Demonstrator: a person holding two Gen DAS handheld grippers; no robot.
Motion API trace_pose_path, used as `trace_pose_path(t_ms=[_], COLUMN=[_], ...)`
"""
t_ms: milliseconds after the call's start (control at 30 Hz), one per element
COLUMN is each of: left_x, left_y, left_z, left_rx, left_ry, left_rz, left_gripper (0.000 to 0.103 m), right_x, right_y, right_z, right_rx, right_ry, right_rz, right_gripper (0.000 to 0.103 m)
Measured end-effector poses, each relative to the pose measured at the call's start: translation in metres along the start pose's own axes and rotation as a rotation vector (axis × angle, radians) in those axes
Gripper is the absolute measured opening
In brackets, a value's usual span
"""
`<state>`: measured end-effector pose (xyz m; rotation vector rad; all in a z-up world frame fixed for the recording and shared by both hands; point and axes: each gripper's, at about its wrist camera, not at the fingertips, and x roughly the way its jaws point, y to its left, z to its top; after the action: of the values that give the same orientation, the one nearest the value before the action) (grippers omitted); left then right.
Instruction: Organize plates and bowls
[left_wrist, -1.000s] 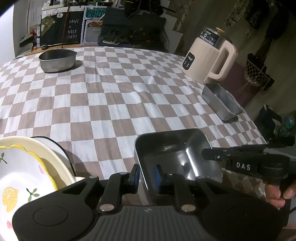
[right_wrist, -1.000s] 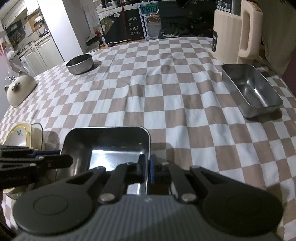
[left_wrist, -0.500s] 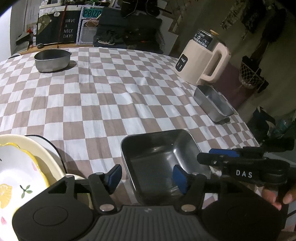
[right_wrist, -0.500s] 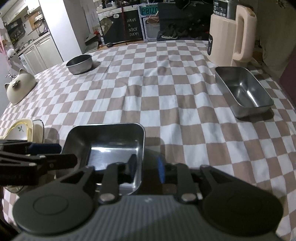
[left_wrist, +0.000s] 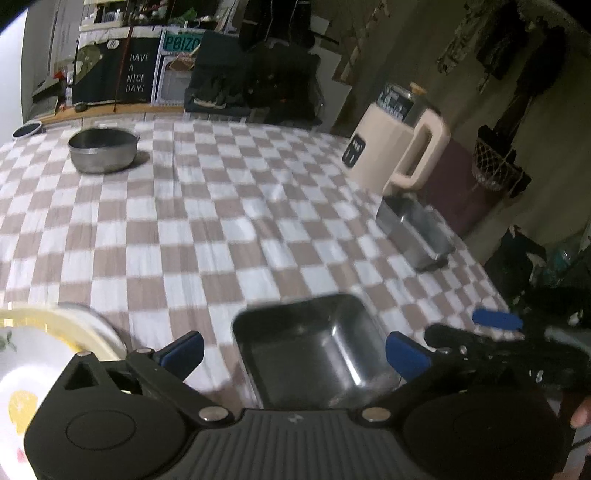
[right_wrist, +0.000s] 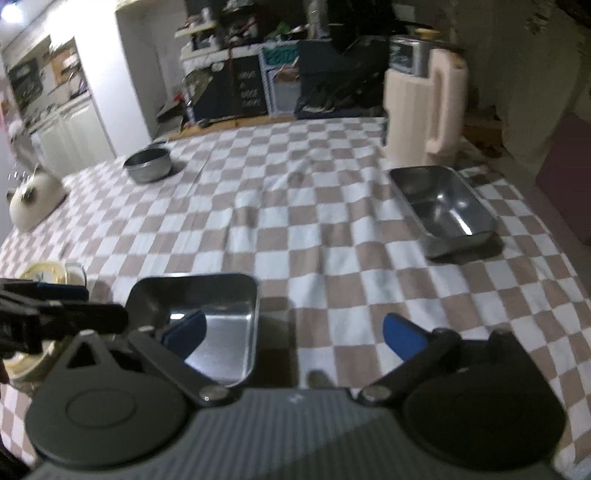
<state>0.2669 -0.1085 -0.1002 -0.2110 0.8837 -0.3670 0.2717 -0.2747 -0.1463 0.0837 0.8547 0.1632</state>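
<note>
A square steel tray (left_wrist: 314, 350) (right_wrist: 207, 317) rests on the checkered tablecloth near the front edge. My left gripper (left_wrist: 293, 354) hovers over it with its jaws opening wide, the pads clear of the tray's walls. My right gripper (right_wrist: 293, 334) is also opening wide; its left pad hangs over the tray, its right wall lies between the pads untouched. A stack of yellow-rimmed plates (left_wrist: 40, 354) (right_wrist: 48, 273) lies left of the tray. A round steel bowl (left_wrist: 103, 149) (right_wrist: 147, 164) stands far left. A rectangular steel tray (left_wrist: 417, 230) (right_wrist: 443, 210) sits at the right.
A cream electric kettle (left_wrist: 395, 151) (right_wrist: 424, 110) stands at the far right of the table. A cat-shaped ceramic jar (right_wrist: 35, 197) sits at the left edge. Shelves and a dark sign line the far side. The table edge (left_wrist: 491, 284) drops off at the right.
Both grippers have let go of the square tray's walls and spread their jaws wide. Both have lifted a little; the right one has shifted right, away from the tray.
</note>
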Motion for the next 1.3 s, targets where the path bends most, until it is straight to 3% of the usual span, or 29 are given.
trace_pose_path(t_ms=[200,367,533,733,800,867,900,967,1067,1133,1300], left_x=[0.011,0.037,0.07,0.105,0.117,0.127,0.134,0.147,0.169,0.181,0.205], left_y=[-0.018,-0.045,-0.071,-0.083,-0.086,-0.089,-0.091,-0.094,-0.099,-0.104,-0.106], left_z=[0.043,0.078,0.105,0.121,0.126,0.129,0.132,0.138,0.143,0.145,0.144], left_rx=[0.056,0.127,0.174,0.175,0.173,0.176,0.174,0.161,0.145,0.155,0.152], left_ry=[-0.036,-0.055,-0.029,-0.053,-0.056,-0.057,-0.055,-0.043,-0.026,-0.02,0.009], left_rz=[-0.031,-0.053,-0.092,-0.127,-0.146,-0.166,-0.18,-0.214,-0.273,-0.286,-0.31], left_gripper=[0.103,0.103,0.103,0.103,0.103,0.1,0.098,0.087,0.08,0.078,0.068], right_x=[-0.007,-0.003,0.02,0.064,0.077,0.086,0.088,0.09,0.091,0.095,0.094], right_y=[-0.036,-0.079,-0.111,-0.142,-0.146,-0.15,-0.151,-0.153,-0.15,-0.146,-0.146], right_z=[0.004,0.018,0.038,0.044,0.043,0.04,0.039,0.038,0.044,0.05,0.059], right_rx=[0.132,0.345,0.536,0.802,0.828,0.845,0.847,0.834,0.769,0.702,0.581], right_ry=[-0.06,-0.115,-0.151,-0.116,-0.106,-0.1,-0.108,-0.123,-0.129,-0.123,-0.129], right_rz=[-0.129,-0.209,-0.248,-0.294,-0.298,-0.298,-0.283,-0.272,-0.282,-0.292,-0.331], right_gripper=[0.103,0.103,0.103,0.1,0.088,0.068,0.062,0.039,0.022,0.015,0.011])
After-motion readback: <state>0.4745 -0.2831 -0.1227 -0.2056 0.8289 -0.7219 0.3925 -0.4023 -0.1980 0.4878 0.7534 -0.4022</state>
